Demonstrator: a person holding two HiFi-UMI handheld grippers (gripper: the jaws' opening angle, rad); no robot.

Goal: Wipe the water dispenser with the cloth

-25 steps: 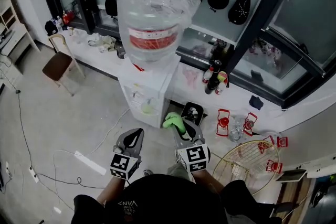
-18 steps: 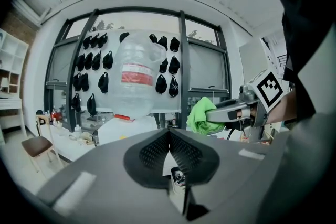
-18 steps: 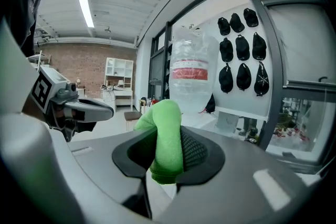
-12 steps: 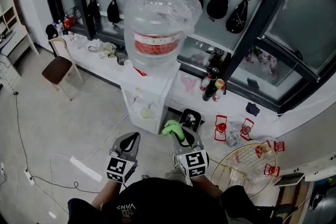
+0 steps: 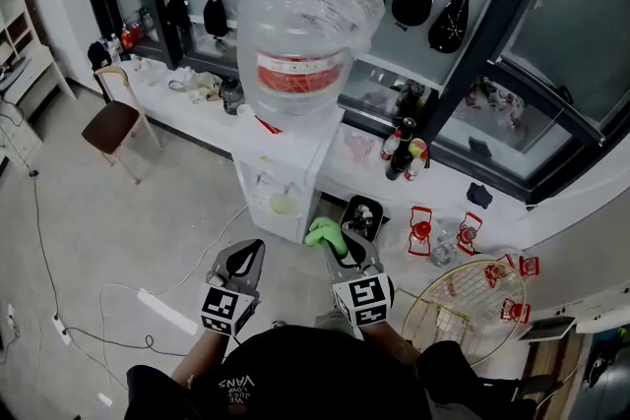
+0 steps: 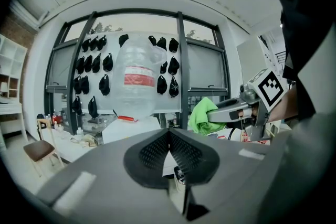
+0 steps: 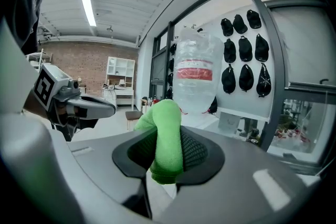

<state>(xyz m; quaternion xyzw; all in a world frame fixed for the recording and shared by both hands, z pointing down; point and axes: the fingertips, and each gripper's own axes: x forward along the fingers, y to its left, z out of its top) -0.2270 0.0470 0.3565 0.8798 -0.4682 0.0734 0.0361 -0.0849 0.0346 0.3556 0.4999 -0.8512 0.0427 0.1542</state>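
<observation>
**Q:** Where was the cloth (image 5: 323, 233)?

**A:** Clamped between the right gripper's (image 5: 340, 246) jaws. It was a bright green fold bulging past the tips, held near the water dispenser's (image 5: 281, 177) front and apart from it.

**Q:** The dispenser's condition?

**A:** A white cabinet, upright, carrying a clear bottle (image 5: 300, 25) with a red band.

**Q:** The left gripper (image 5: 248, 256)?

**A:** Jaws pressed together with nothing between them, level beside the right.

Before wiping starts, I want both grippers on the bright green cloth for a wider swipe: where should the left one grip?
Probably the bunched free end of the bright green cloth, jutting past the right gripper clamping it. Come from the left, where the left gripper sits, shut: open it first.
</observation>
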